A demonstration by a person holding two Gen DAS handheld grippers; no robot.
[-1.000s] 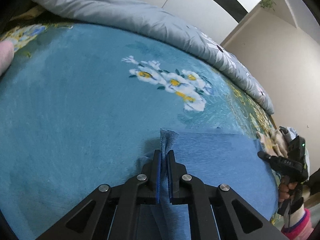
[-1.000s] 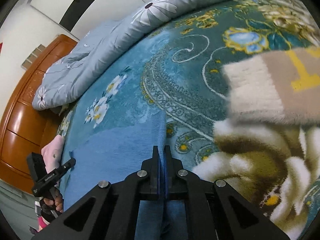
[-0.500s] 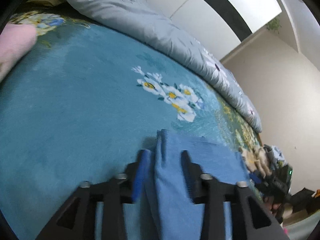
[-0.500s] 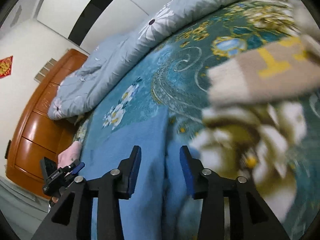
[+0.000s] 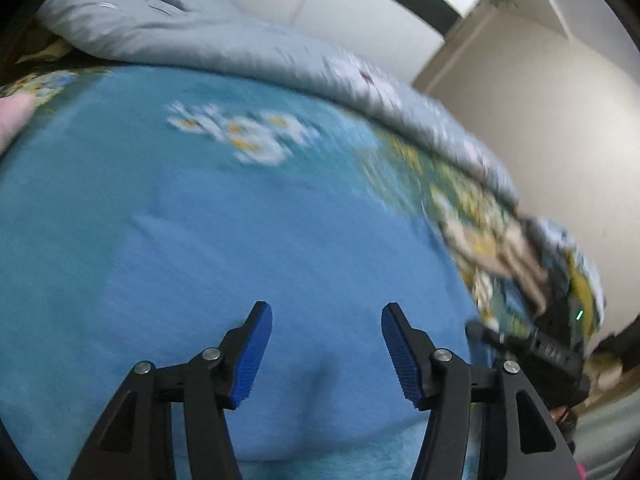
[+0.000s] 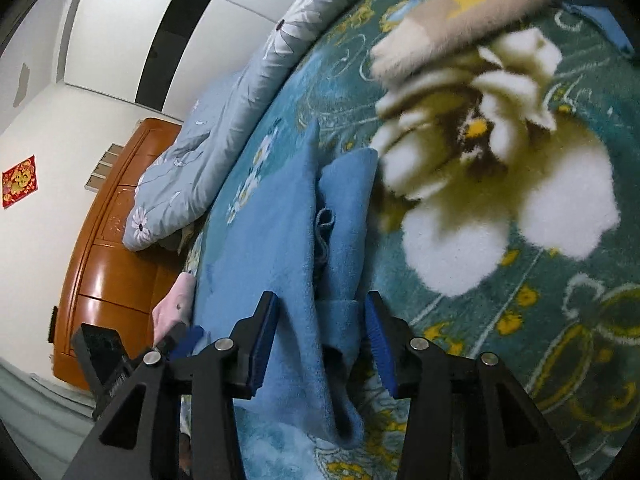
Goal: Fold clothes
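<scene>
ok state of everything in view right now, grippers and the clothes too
left gripper: open, empty, above the blue garment
right gripper: open, its jaws either side of a raised fold
blue garment: spread on the bed, right edge rumpled
beige garment: lying on the floral blanket
grey quilt: bunched along the bed's far side

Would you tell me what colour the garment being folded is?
Plain mid-blue, no print; the garment shows best in the right wrist view.

A plain blue fleece garment [image 6: 280, 240] lies spread on the bed, its right edge apparently folded into rumpled layers.
</scene>
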